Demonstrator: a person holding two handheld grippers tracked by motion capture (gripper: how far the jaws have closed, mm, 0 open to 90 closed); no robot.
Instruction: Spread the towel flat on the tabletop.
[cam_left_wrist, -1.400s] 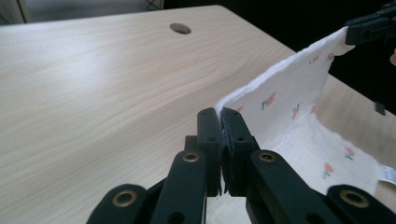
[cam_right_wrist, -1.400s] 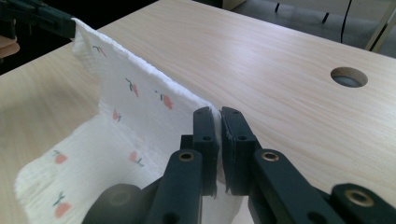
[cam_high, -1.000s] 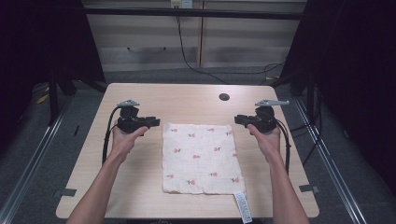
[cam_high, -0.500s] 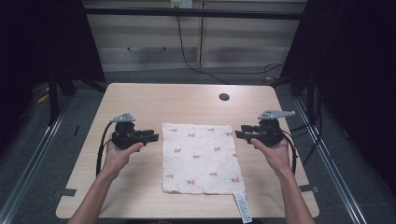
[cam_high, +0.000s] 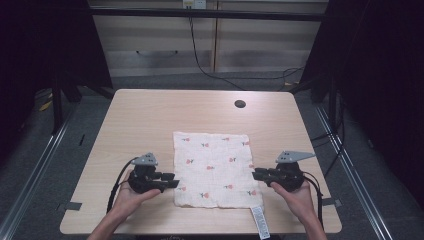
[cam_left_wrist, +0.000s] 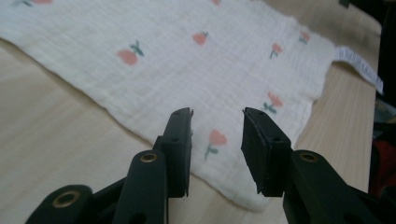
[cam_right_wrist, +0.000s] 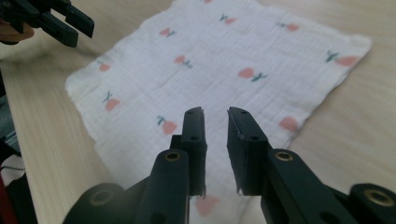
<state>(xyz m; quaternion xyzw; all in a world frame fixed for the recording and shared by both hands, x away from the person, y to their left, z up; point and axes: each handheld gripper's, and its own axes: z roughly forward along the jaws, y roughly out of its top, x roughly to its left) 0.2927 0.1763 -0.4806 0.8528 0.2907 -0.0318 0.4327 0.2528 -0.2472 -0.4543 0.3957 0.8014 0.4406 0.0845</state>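
Note:
A white cloth (cam_high: 212, 170) printed with small pink fruits lies flat at the middle of the table; a white label (cam_high: 260, 222) sticks out from its near right corner. My left gripper (cam_high: 172, 181) rests low at the cloth's left edge near the front corner. In the left gripper view its jaws (cam_left_wrist: 217, 126) stand open just above the cloth (cam_left_wrist: 187, 60), with nothing between them. My right gripper (cam_high: 256, 175) points at the cloth's right edge. Its jaws (cam_right_wrist: 215, 121) have just been closing; a narrow gap is left and nothing sits in it. The left gripper (cam_right_wrist: 51, 21) shows far off.
The wooden table (cam_high: 150, 115) has a round dark cable hole (cam_high: 240, 104) at the back right. Dark frame posts stand on both sides and a black cable (cam_high: 200, 60) runs across the floor behind. The table's front edge is close behind both hands.
Both hands have come back toward the table's front, from beside the cloth's far corners to beside its near corners, and sunk lower. The cloth has not moved.

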